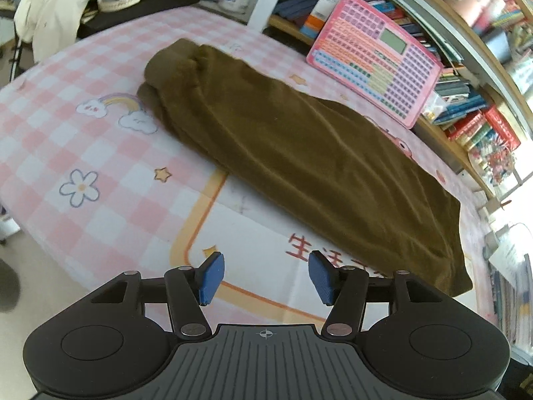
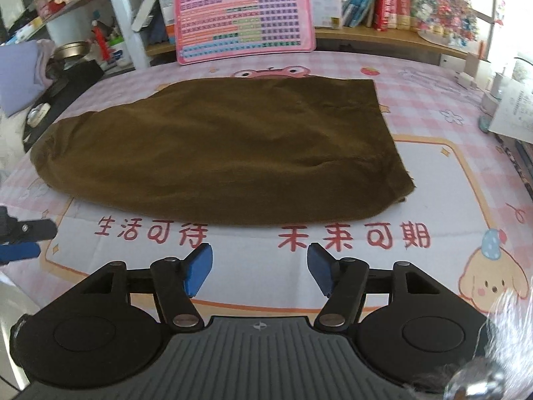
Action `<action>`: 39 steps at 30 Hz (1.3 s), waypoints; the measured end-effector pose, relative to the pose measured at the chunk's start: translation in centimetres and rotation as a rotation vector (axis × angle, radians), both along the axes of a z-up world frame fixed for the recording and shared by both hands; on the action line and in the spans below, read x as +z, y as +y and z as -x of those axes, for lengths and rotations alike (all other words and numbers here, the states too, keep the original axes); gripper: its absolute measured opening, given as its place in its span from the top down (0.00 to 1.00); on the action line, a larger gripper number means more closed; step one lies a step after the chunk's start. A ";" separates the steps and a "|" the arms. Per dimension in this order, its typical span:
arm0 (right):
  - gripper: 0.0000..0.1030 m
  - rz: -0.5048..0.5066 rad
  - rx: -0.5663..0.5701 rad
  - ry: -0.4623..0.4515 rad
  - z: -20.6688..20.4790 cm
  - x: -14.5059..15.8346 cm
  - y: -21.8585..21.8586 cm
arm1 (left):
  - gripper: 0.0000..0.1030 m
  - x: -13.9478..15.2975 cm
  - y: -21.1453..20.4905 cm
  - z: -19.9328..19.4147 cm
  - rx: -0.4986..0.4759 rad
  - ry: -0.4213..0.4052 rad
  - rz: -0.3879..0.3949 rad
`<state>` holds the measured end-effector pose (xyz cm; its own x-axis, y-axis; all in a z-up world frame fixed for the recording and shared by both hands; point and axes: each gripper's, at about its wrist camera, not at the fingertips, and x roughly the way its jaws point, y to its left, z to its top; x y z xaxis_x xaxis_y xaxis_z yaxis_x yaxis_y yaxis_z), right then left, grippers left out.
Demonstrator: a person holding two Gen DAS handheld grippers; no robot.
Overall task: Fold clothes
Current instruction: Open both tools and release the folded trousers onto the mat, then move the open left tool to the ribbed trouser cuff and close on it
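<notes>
Garment (image 2: 213, 153) olive, flat on checked cloth (image 2: 433, 180), near edge just ahead of right gripper (image 2: 260, 271). Left gripper (image 1: 266, 278) likewise. Both spread, empty, bare cloth beneath.

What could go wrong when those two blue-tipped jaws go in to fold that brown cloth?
1. The brown garment looks thick and already doubled, with layered edges at its narrow end; a gripper might pinch only the top layer, leaving a messy fold.
2. The pink checked tablecloth lies directly beneath, so the left gripper or right gripper, both open now, could catch it too.
3. The pink keyboard toy leans close behind; a swung fold might knock it.
</notes>
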<state>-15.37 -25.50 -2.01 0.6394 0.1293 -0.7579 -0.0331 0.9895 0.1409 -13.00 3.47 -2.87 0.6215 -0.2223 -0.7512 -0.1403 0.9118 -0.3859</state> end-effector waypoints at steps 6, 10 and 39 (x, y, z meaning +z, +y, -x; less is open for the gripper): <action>0.39 -0.006 0.046 -0.001 -0.5 -0.2 0.3 | 0.39 0.5 0.9 0.6 0.088 -0.022 -0.014; 0.38 -0.013 0.077 0.014 -0.9 -0.7 1.3 | 0.38 0.3 2.3 0.6 0.128 -0.020 0.001; 0.29 0.125 0.110 -0.072 -11.8 1.4 10.6 | 0.29 -3.6 11.7 -10.4 0.318 -0.032 0.245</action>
<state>-3.52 -14.93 -0.62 0.6796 0.1090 -0.7254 -0.1480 0.9889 0.0100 -2.58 15.14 -6.49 0.7105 -0.1851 -0.6789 -0.3853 0.7049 -0.5955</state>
